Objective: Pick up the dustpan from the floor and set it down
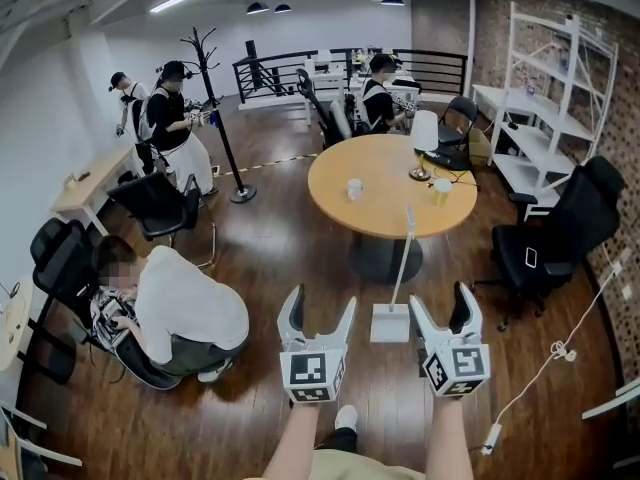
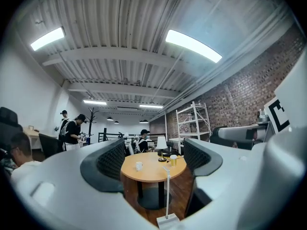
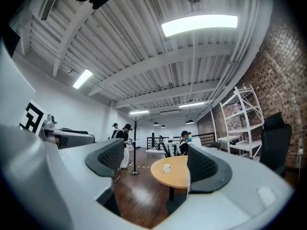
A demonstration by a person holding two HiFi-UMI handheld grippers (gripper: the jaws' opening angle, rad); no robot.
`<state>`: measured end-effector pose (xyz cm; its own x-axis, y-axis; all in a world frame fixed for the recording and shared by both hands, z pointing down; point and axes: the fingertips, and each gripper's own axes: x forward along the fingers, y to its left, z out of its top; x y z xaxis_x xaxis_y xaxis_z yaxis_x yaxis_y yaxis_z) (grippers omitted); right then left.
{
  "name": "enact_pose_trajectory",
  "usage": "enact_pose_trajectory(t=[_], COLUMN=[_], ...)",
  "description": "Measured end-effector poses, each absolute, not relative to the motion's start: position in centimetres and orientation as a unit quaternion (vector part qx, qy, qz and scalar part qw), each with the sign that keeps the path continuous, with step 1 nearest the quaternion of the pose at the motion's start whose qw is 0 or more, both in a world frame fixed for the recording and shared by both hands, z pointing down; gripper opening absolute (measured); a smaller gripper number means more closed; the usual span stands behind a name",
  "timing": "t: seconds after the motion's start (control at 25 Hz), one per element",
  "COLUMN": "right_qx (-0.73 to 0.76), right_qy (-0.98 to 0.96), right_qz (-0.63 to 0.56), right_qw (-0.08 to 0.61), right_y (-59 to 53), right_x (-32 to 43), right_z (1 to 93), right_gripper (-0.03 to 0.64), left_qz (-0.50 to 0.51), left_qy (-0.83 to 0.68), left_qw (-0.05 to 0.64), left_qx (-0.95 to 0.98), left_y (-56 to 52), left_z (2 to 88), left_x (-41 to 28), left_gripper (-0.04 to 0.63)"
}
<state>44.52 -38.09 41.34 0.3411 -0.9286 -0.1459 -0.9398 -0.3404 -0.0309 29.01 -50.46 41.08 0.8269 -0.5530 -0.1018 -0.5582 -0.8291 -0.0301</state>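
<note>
A white dustpan (image 1: 390,323) stands on the dark wood floor with its long thin handle (image 1: 403,253) upright, just in front of the round table. My left gripper (image 1: 320,300) hangs open and empty to the pan's left. On the pan's right, my right gripper (image 1: 440,298) is open too, nothing between its fingers. In the left gripper view the dustpan (image 2: 168,220) shows low between the jaws of the left gripper (image 2: 154,159), some way ahead. In the right gripper view the right gripper (image 3: 157,164) frames the table; only a sliver of the handle (image 3: 188,186) shows beside its right jaw.
A round wooden table (image 1: 380,203) with a cup, a lamp and a yellow cup stands behind the dustpan. A person in white (image 1: 185,308) crouches at the left. A black office chair (image 1: 560,233) and a floor cable (image 1: 560,353) are at the right.
</note>
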Motion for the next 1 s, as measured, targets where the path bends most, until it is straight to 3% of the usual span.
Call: enact_pose_trajectory(t=[0.52,1.0], right_qx=[-0.823,-0.830], right_qy=[0.564,0.552], right_qz=[0.058,0.055], right_qw=[0.030,0.053], right_y=[-50.9,-57.3], right_x=[52.1,67.3], right_z=[40.7,41.5], right_gripper=[0.402,0.400], left_qz=[0.047,0.055], left_qy=[0.255,0.261], left_qw=[0.019,0.026], left_qx=[-0.965,-0.963], left_y=[-62.9,-69.6], left_z=[41.6,41.2], left_x=[40.0,52.3], left_gripper=[0.364,0.364])
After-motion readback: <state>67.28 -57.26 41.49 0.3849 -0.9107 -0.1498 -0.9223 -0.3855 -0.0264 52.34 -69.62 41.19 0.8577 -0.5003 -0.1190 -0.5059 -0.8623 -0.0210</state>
